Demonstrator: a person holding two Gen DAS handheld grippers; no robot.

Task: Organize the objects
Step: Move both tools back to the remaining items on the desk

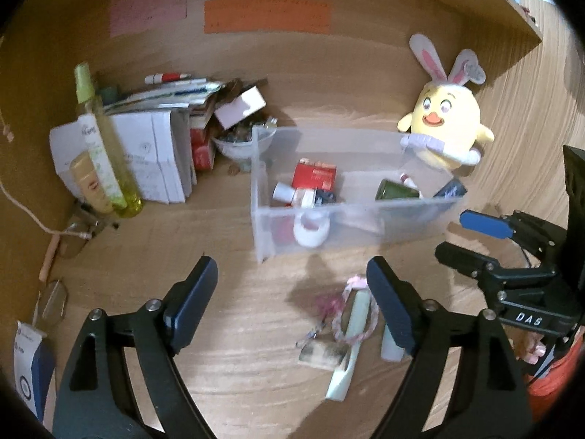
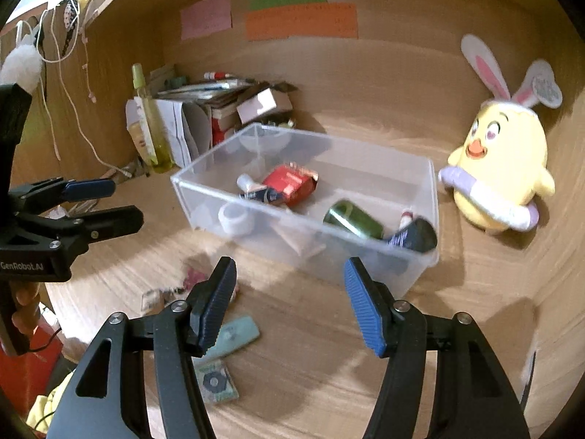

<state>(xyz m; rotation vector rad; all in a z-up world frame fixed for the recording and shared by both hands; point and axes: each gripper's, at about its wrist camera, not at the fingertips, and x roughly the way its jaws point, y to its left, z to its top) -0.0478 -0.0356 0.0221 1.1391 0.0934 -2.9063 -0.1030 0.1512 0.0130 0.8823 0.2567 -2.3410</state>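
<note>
A clear plastic bin stands on the wooden desk and holds a red packet, a green bottle, a white cap and other small items. Loose items lie in front of it: a pale green stick, a pink braided cord, a teal bar and a small packet. My left gripper is open above the loose items. My right gripper is open and empty near the bin's front.
A yellow chick plush with bunny ears stands right of the bin. At the back left are a yellow spray bottle, white boxes and stacked papers. Glasses lie at the left edge.
</note>
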